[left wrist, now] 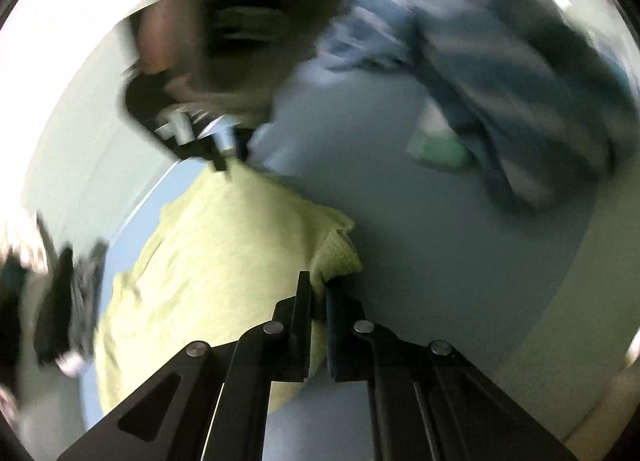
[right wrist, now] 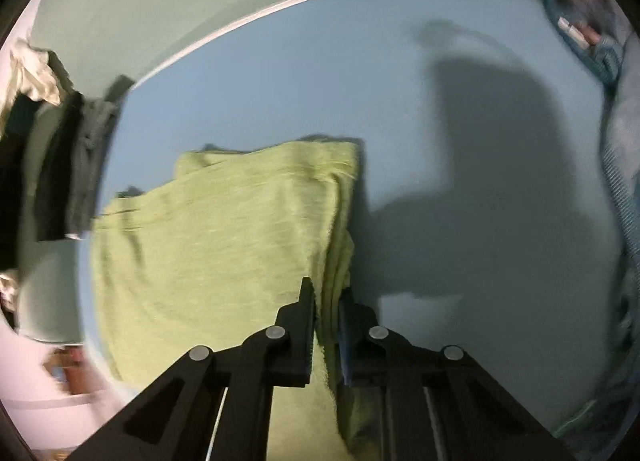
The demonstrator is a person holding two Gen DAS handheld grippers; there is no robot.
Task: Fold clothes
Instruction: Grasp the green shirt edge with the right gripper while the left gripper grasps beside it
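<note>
So, the yellow-green garment [right wrist: 224,245] is seen spread on the blue surface [right wrist: 440,101], already doubled over by the look of it: a stack of layered edges can be made out along its right side in the right wrist view. That stacked edge is pinched by both tools. The right hand-held gripper [right wrist: 326,301] is clamped on the thick fold near the closer end, cloth bunched between its nearly closed jaws. The left hand-held gripper [left wrist: 318,293] is clenched on a ribbed corner of the same piece, and the other tool can be spotted across the cloth from it in the left wrist view, though heavily blurred.

From both grippers the bulk of the garment is laid out to the left and away, with its long axis running roughly along the held edge. So whatever comes next is judged to turn on that edge being carried leftward over the body of the cloth, or just being set down flat. Which of the two can't be settled from this.

Further out, a dark pile of clothes [right wrist: 76,165] is hung off the surface's left rim, and a heap of blue striped fabric [left wrist: 500,73] is parked to the far side, well apart from the garment. Lots of motion blur is present.
</note>
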